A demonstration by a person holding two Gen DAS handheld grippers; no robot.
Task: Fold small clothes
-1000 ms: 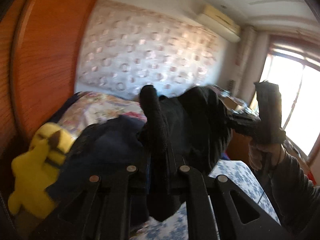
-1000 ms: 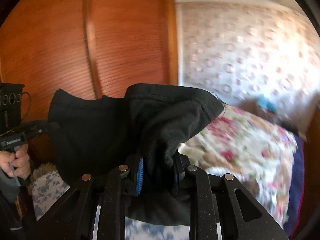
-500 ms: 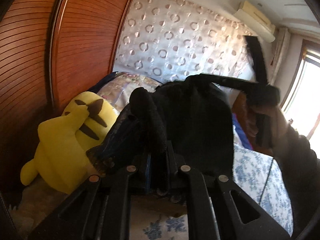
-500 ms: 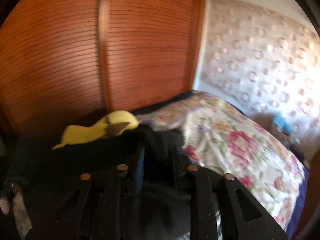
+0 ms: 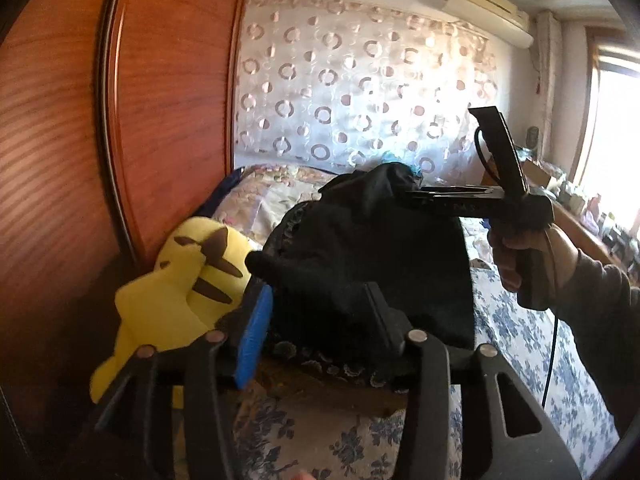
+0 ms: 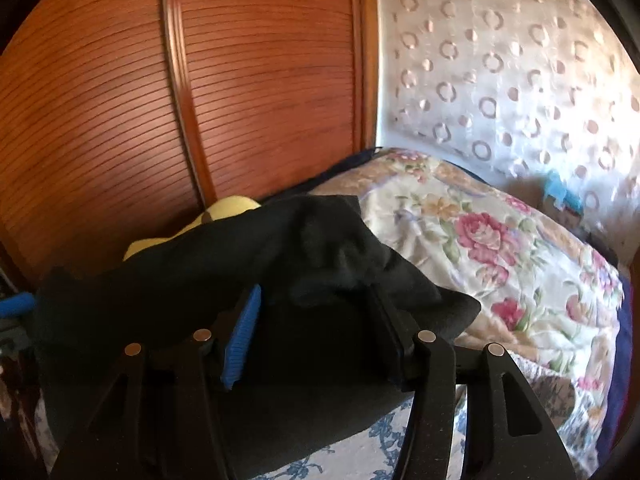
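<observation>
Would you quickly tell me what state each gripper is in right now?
Left gripper: jaws opening, black garment between them, pads off it.
Right gripper: jaws opening, same garment between them, released.

A lived-in home bedroom.
A bed point(image 6: 480, 240) under a floral quilt is taking up the middle of the room, with a slatted wooden wardrobe point(image 6: 260, 80) standing just beside it and a ring-patterned curtain point(image 5: 360, 80) hanging behind. A yellow plush toy point(image 5: 180, 292) is leaning against the wardrobe, an air conditioner point(image 5: 488, 4) is sitting high on the wall, and daylight is coming through a window point(image 5: 612, 140).
</observation>
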